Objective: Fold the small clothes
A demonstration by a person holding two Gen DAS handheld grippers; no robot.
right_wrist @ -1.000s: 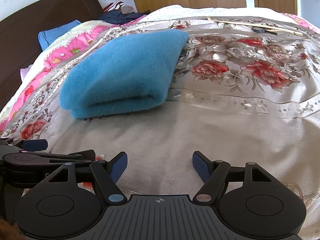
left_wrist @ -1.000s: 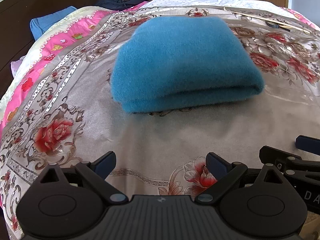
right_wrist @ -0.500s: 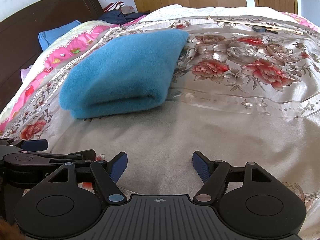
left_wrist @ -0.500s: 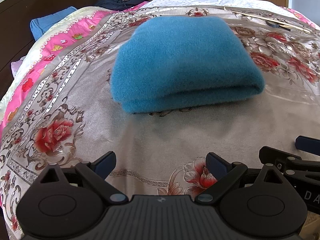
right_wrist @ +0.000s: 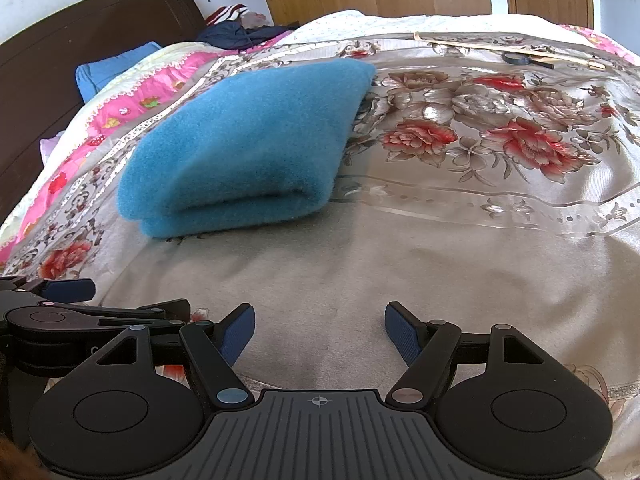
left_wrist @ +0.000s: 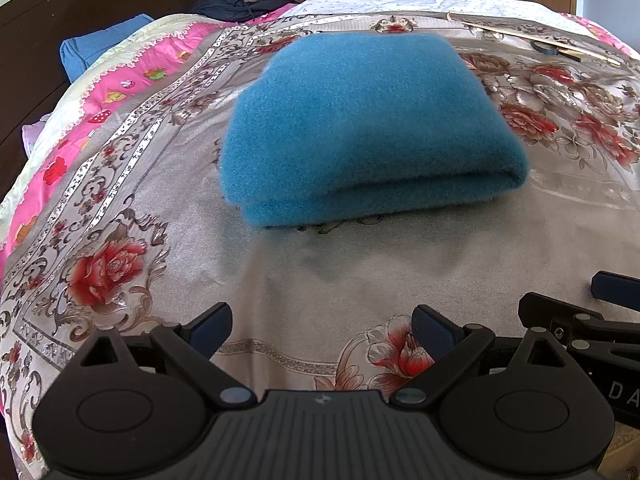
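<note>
Softly folded, fuzzy blue cloth (left_wrist: 360,128) rests on satin bedspread (left_wrist: 380,264) — both tools (left_wrist: 322,330) (right_wrist: 320,332) gape empty.

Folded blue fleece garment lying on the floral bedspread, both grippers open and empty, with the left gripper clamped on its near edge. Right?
Not quite. The left gripper is open, short of the blue fleece garment, touching nothing, as the left wrist view shows. The rest holds: the right gripper is open and empty.

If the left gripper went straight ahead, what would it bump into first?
Probably the folded blue cloth. The left gripper is open and points at it across bare bedspread, though depth is hard to judge.
</note>
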